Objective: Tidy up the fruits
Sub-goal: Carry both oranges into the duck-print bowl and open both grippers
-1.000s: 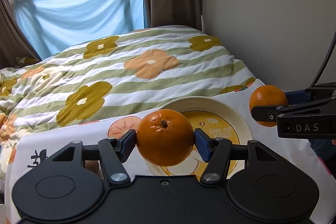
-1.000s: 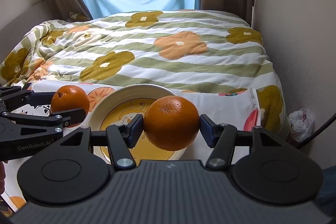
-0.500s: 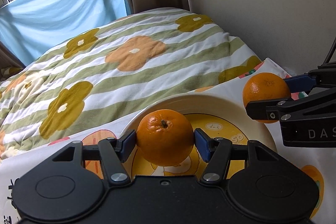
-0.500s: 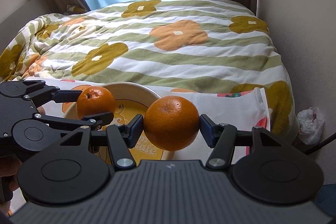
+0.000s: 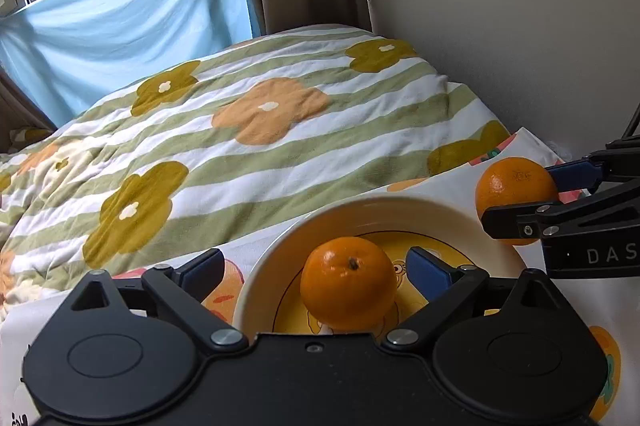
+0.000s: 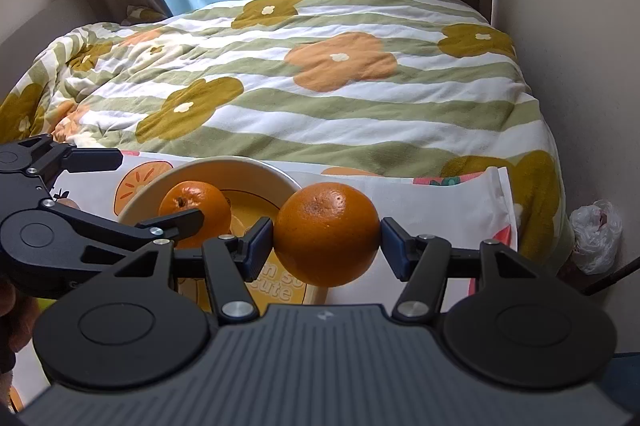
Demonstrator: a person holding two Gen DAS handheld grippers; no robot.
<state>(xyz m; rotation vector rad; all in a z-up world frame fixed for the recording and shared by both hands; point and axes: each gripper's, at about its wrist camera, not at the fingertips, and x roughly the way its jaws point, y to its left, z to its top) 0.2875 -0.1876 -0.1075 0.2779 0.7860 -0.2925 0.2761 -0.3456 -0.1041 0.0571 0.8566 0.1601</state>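
A cream bowl [image 5: 360, 206] with a yellow cartoon inside stands on a fruit-print cloth at the foot of the bed. One orange [image 5: 348, 288] rests in it, stem up. My left gripper [image 5: 316, 270] straddles that orange with its jaws opening; both blue pads stand apart from the fruit. The right wrist view shows the same orange [image 6: 196, 204] in the bowl [image 6: 240, 162]. My right gripper [image 6: 327, 244] is shut on a second orange [image 6: 326, 232], held in the air just right of the bowl's rim. That held orange [image 5: 516, 186] also shows at the right of the left wrist view.
The white fruit-print cloth [image 6: 432, 198] lies over a green-striped flowered quilt [image 6: 320, 98]. A beige wall [image 5: 500, 26] runs close along the right. A plastic bag [image 6: 596, 234] sits on the floor at the bed's right corner. A hand [image 6: 8, 306] shows at the lower left.
The left gripper's jaws have spread and let the orange go into the bowl. Both grippers came down closer to the bowl. The right gripper still grips its orange.
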